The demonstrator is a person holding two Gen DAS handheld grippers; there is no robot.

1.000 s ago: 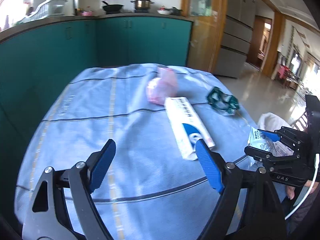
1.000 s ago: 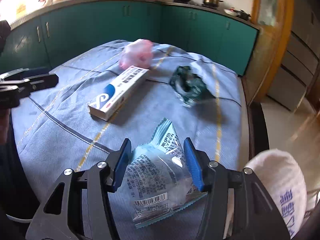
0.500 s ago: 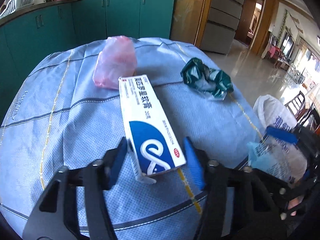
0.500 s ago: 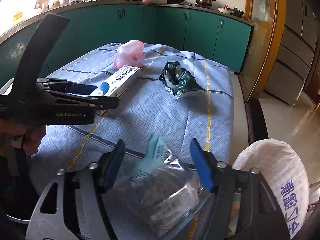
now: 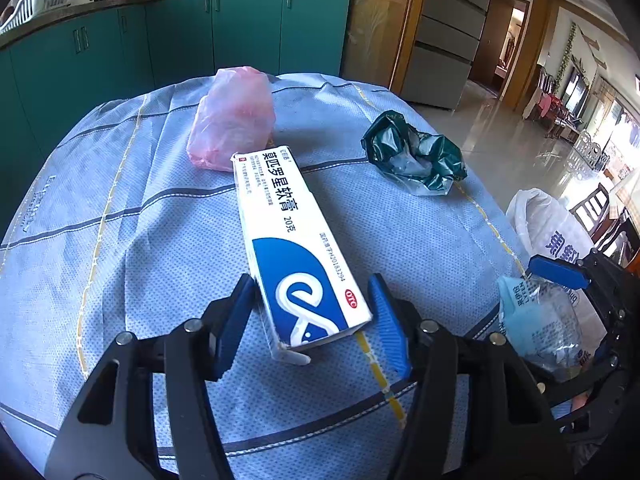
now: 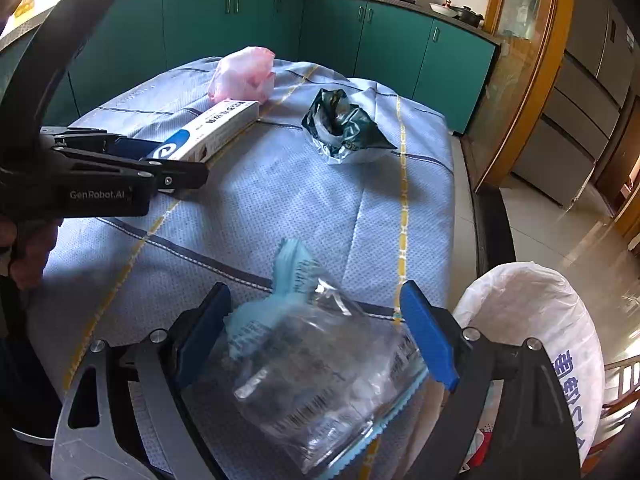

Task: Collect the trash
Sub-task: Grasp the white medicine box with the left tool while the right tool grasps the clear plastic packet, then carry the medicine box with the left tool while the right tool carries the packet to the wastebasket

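Observation:
A white and blue ointment box (image 5: 292, 240) lies on the blue tablecloth (image 5: 120, 240). My left gripper (image 5: 312, 324) is open, its jaws on either side of the box's near end. The box also shows in the right wrist view (image 6: 208, 132). My right gripper (image 6: 316, 336) is shut on a clear and light-blue plastic wrapper (image 6: 320, 364), held near the table's right edge; the wrapper also shows in the left wrist view (image 5: 536, 320). A pink plastic bag (image 5: 232, 116) and a crumpled dark green wrapper (image 5: 416, 156) lie farther back.
A white trash bag (image 6: 532, 320) stands open beside the table's right edge, close to my right gripper; it also shows in the left wrist view (image 5: 548, 224). Teal kitchen cabinets (image 6: 360, 40) run behind the table. Tiled floor lies to the right.
My left gripper has moved forward until its jaws flank the box's near end. My right gripper has lifted the wrapper off the cloth and carried it toward the white bag.

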